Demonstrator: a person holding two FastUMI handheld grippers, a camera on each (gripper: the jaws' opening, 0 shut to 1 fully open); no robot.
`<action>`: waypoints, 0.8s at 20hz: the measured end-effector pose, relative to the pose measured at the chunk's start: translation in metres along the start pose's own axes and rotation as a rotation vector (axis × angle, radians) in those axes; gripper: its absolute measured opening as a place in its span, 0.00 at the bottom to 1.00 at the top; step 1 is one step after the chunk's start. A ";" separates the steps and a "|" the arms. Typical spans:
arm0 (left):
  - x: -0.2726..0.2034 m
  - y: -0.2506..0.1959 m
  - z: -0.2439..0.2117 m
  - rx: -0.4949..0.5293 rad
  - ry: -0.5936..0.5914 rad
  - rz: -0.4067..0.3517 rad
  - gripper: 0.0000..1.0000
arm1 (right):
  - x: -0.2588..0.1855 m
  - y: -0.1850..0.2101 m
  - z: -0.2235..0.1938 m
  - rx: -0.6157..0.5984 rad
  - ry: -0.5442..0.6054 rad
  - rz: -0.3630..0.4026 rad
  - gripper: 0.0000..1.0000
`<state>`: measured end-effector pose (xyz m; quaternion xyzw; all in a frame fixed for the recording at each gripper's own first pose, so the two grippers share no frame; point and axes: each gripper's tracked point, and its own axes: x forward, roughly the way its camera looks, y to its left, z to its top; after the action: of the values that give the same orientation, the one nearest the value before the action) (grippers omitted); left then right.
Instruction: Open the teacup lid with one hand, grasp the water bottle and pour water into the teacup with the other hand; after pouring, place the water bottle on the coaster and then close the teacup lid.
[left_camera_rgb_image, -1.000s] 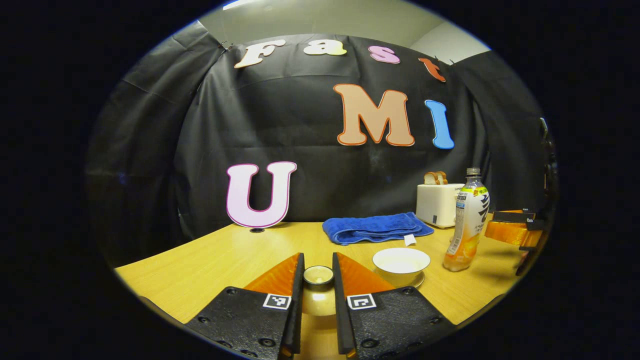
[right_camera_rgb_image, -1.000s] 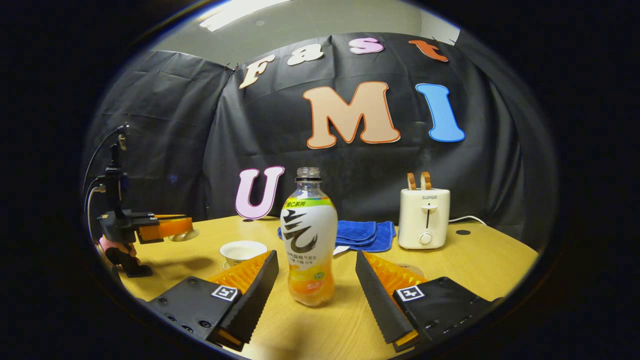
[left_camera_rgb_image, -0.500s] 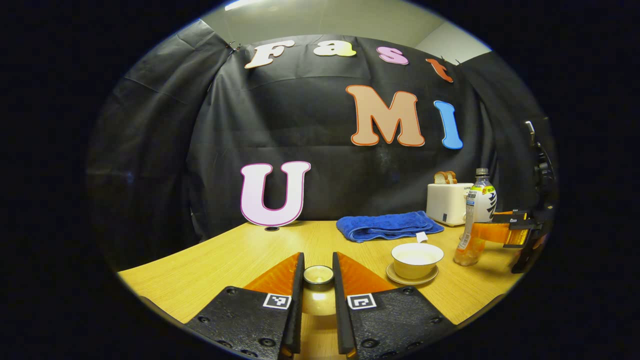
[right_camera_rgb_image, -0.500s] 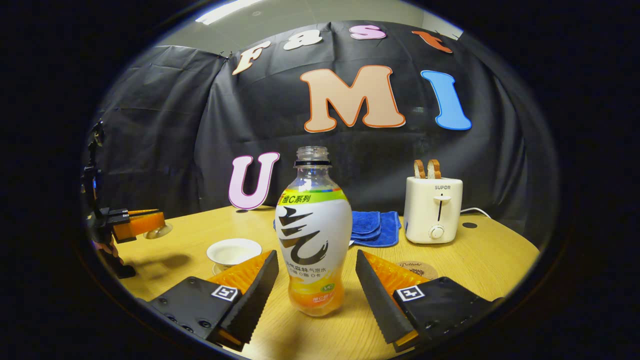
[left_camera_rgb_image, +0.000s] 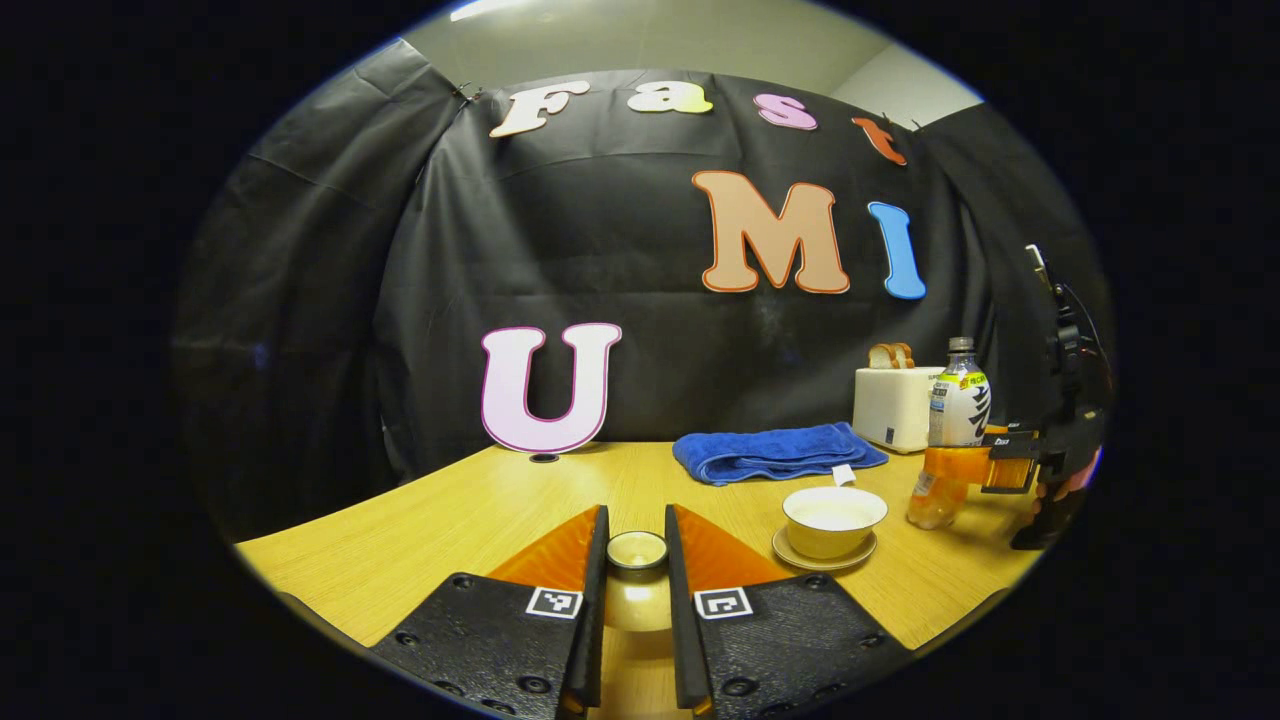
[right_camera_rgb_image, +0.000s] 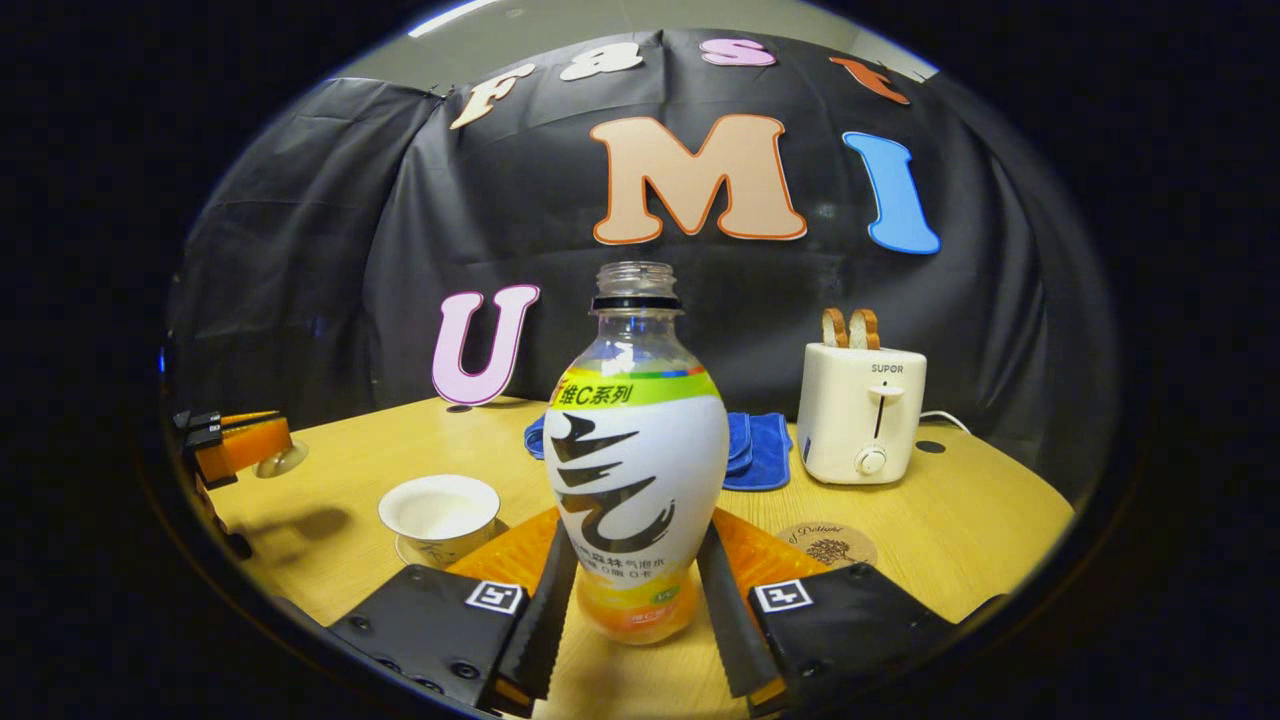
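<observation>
My left gripper (left_camera_rgb_image: 637, 528) is shut on the knob of the cream teacup lid (left_camera_rgb_image: 637, 551), held above the table away from the cup. The open white teacup (left_camera_rgb_image: 833, 516) sits on its saucer to the right. In the right gripper view, an uncapped water bottle (right_camera_rgb_image: 637, 480) with orange drink stands on the table, and my right gripper (right_camera_rgb_image: 633, 592) is shut on its lower body. The round coaster (right_camera_rgb_image: 826, 545) lies to the bottle's right, the teacup (right_camera_rgb_image: 440, 508) to its left. Farther left, the left gripper (right_camera_rgb_image: 240, 445) holds the lid (right_camera_rgb_image: 283, 458).
A folded blue towel (left_camera_rgb_image: 775, 452) and a white toaster (right_camera_rgb_image: 862, 415) with bread slices stand at the back of the wooden table (left_camera_rgb_image: 450, 520). The booth's black cloth wall rises just behind them. A hand (left_camera_rgb_image: 1070, 480) holds the right gripper (left_camera_rgb_image: 1003, 462) at the table's right edge.
My right gripper moved forward around the bottle and its fingers went from wide open to shut on it. The left gripper with the lid shifted slightly left, then held still.
</observation>
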<state>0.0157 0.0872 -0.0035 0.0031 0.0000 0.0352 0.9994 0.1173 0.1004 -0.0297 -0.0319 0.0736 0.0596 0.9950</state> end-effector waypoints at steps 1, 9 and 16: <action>0.000 -0.001 0.001 0.000 -0.001 0.000 0.26 | -0.001 0.002 0.001 -0.039 -0.002 -0.003 0.68; 0.002 0.000 0.001 -0.001 0.002 0.001 0.26 | -0.015 0.000 0.059 -0.480 -0.090 -0.110 0.58; 0.003 -0.002 -0.003 -0.007 -0.003 0.000 0.26 | -0.016 0.000 0.078 -1.003 -0.094 -0.176 0.58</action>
<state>0.0189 0.0855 -0.0068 -0.0003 -0.0016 0.0350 0.9994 0.1123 0.1040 0.0495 -0.5088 -0.0119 0.0049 0.8608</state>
